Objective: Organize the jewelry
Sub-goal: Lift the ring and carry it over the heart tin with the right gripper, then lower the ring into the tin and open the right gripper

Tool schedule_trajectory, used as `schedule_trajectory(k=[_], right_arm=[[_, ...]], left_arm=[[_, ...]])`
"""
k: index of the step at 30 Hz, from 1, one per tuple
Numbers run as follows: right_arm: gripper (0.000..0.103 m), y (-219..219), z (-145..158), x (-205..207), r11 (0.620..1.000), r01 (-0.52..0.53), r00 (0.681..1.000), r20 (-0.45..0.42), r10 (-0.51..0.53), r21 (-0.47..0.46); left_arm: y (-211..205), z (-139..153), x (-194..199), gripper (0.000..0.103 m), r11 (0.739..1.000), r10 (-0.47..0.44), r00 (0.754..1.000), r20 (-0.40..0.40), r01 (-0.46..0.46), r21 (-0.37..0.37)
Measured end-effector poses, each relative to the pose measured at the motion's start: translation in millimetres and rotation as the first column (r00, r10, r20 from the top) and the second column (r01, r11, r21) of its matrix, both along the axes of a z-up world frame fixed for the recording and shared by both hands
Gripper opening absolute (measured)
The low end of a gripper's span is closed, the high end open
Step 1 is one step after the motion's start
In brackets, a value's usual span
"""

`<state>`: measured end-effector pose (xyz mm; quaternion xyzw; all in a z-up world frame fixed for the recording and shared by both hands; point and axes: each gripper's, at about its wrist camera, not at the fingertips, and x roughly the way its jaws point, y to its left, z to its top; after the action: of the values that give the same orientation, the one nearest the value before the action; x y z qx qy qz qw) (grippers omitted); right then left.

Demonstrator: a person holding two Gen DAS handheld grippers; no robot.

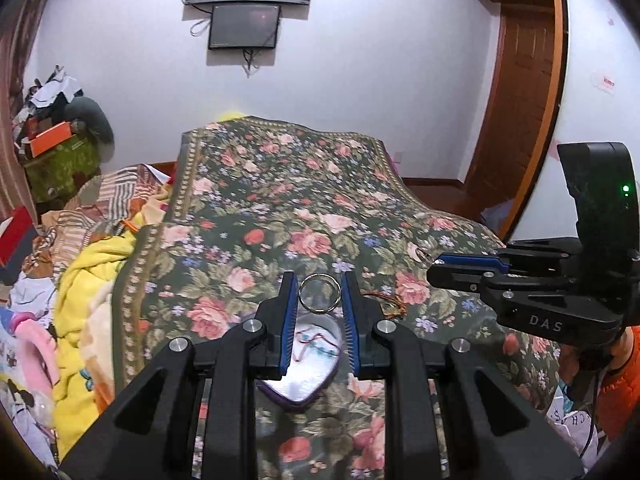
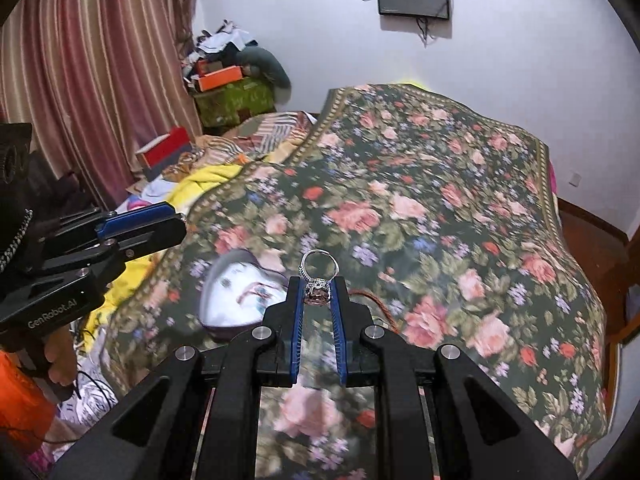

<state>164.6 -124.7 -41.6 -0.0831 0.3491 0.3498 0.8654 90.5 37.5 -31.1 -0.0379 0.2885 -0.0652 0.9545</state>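
My left gripper (image 1: 319,294) is shut on a plain silver ring (image 1: 319,293), held upright above an open heart-shaped box (image 1: 316,364) with white lining and a purple rim. A beaded chain (image 1: 314,345) lies in the box. My right gripper (image 2: 318,294) is shut on a silver ring with a pink stone (image 2: 319,276), above the floral cloth to the right of the box (image 2: 236,296). The right gripper also shows in the left wrist view (image 1: 436,268), the left one in the right wrist view (image 2: 176,220).
The box rests on a dark floral cloth (image 1: 280,208) over the bed. An orange-brown cord (image 1: 394,306) lies on the cloth right of the box. Yellow and striped bedding (image 1: 92,272) is piled at the left. A wooden door (image 1: 520,92) stands at the right.
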Motion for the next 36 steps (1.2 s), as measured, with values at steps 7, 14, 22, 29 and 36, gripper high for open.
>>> schedule_trajectory(k=[7,14,22,29,36], right_arm=[[0.012,29.7,-8.0,0.0,0.999,-0.053,0.998,-0.017,0.053,0.009],[0.012,49.7,-32.4,7.2,0.996,-0.086,0.994,-0.074,0.085,-0.005],[0.012,58.7,-60.1,16.2,0.994,-0.108,0.982,-0.157,0.104,-0.011],[0.013,68.4,-74.7,13.8,0.99,-0.141,0.971,-0.196,0.138,-0.003],[0.013,70.8,-78.4,15.3,0.987,-0.159,0.965,-0.212,0.155,-0.006]], left_arm=[[25.7,-7.2,0.2,0.021,0.999,0.048,0.999,-0.015,-0.048,-0.006],[34.6,-35.0,9.8,0.021,0.998,0.047,0.996,-0.081,-0.05,-0.029],[28.2,-69.4,20.6,0.021,0.999,0.004,0.986,-0.165,-0.012,-0.049],[33.2,-83.5,22.1,0.021,0.997,0.02,0.981,-0.192,-0.033,-0.067],[34.2,-84.5,23.7,0.021,0.997,0.011,0.98,-0.2,-0.027,-0.078]])
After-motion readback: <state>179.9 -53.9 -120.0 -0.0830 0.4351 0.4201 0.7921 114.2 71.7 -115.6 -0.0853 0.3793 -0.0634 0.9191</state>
